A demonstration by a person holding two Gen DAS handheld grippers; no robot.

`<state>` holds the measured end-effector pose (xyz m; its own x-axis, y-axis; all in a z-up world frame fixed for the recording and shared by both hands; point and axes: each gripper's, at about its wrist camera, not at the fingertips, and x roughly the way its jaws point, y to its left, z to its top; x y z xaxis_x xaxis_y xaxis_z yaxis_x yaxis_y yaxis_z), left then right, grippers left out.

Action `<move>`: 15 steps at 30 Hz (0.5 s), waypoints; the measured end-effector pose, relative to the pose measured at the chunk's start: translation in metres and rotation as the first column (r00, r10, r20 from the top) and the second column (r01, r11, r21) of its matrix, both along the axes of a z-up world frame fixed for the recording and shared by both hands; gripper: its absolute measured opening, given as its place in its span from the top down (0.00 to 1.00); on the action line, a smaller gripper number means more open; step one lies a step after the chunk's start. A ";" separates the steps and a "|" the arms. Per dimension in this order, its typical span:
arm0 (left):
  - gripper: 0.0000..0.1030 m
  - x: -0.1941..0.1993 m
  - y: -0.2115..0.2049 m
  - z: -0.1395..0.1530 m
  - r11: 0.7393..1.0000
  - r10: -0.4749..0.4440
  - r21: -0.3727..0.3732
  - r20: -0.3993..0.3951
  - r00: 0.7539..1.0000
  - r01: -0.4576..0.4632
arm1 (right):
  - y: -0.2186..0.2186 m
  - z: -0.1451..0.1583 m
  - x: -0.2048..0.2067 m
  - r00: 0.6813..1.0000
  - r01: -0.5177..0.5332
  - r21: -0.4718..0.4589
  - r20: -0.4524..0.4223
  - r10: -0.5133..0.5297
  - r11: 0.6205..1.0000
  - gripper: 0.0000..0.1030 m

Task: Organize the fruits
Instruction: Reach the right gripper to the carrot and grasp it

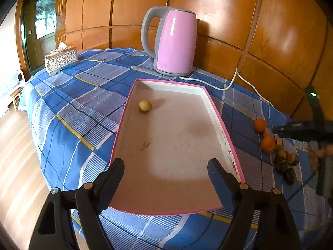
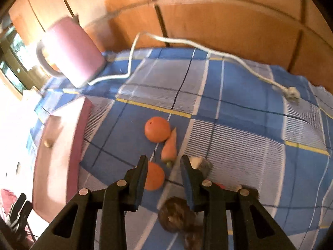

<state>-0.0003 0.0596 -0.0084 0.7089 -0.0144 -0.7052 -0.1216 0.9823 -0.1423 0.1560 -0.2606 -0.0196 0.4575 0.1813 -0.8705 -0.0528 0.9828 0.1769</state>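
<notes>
your right gripper [image 2: 163, 167], jaws spread and empty, hangs over the near orange [image 2: 155, 176], while your left gripper [image 1: 165, 167] spreads wide above the pink tray [image 1: 220, 116].

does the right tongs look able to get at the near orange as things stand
Probably yes. The right tongs are open and empty, the near orange lies just beside the left finger, nothing covers it; the carrot lies close by and might get nudged.

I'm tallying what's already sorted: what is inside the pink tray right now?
Inside the pink tray lies one small yellowish round fruit, near its far left corner. The rest of the visible floor is bare. The left gripper fingers cover small parts of the near end.
</notes>
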 end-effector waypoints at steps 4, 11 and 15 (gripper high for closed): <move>0.17 0.001 0.002 -0.001 1.000 -0.004 0.007 0.001 1.000 0.004 | 0.010 -0.023 0.026 0.995 -0.023 -0.053 -0.100 0.017 0.998 0.69; 0.17 0.004 0.006 -0.005 1.000 -0.011 -0.018 -0.014 1.000 0.010 | 0.012 -0.042 0.046 0.987 -0.014 -0.078 -0.161 0.001 0.997 0.79; 0.17 0.003 0.007 -0.005 1.000 -0.006 -0.029 -0.015 1.000 0.005 | 0.012 -0.036 0.034 0.991 -0.044 -0.083 -0.132 0.033 0.996 0.80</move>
